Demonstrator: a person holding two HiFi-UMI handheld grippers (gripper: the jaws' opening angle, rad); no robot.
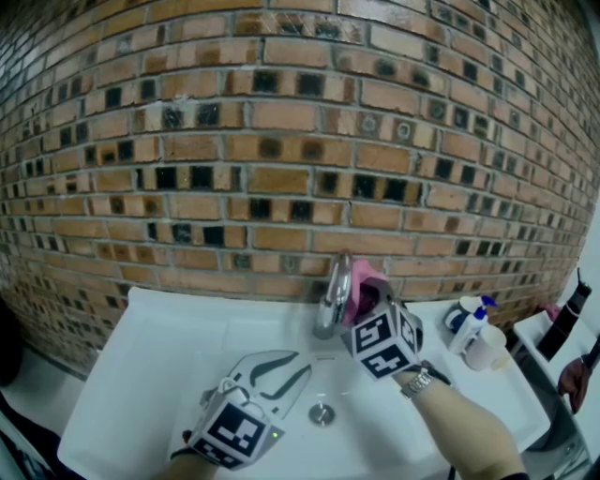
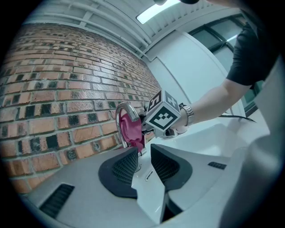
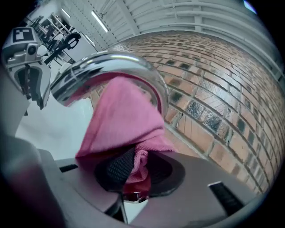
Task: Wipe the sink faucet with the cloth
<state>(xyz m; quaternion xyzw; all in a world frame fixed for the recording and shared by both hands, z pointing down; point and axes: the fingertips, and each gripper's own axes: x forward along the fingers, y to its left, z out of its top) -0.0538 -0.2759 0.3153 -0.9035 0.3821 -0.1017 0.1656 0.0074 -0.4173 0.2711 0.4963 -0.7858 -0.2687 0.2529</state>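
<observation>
Standing against a brick wall (image 1: 281, 141) of orange bricks mixed with small dark tiles is a wide white sink (image 1: 141, 319), its flat rim running along the wall and its round drain (image 1: 322, 412) set in the basin floor. A curved chrome faucet (image 1: 333, 295) rises at the back edge. Overhead, the left tool's view shows a white slatted ceiling with a strip light (image 2: 153, 12) and a plain white wall panel (image 2: 191, 71) beyond the bricks.

The right tool (image 3: 136, 164) is clenched on a pink cloth (image 3: 120, 120), which is bunched between its jaws and pressed up under the arch of the spout. The left tool (image 2: 143, 156) hangs over the basin in front of the faucet, jaws slightly parted with nothing between them.

On the sink's right rim stands a spray bottle (image 1: 478, 328) with a blue-and-white trigger; its label is too small to read. The only clear print is the black-and-white square markers on each tool's cube.
</observation>
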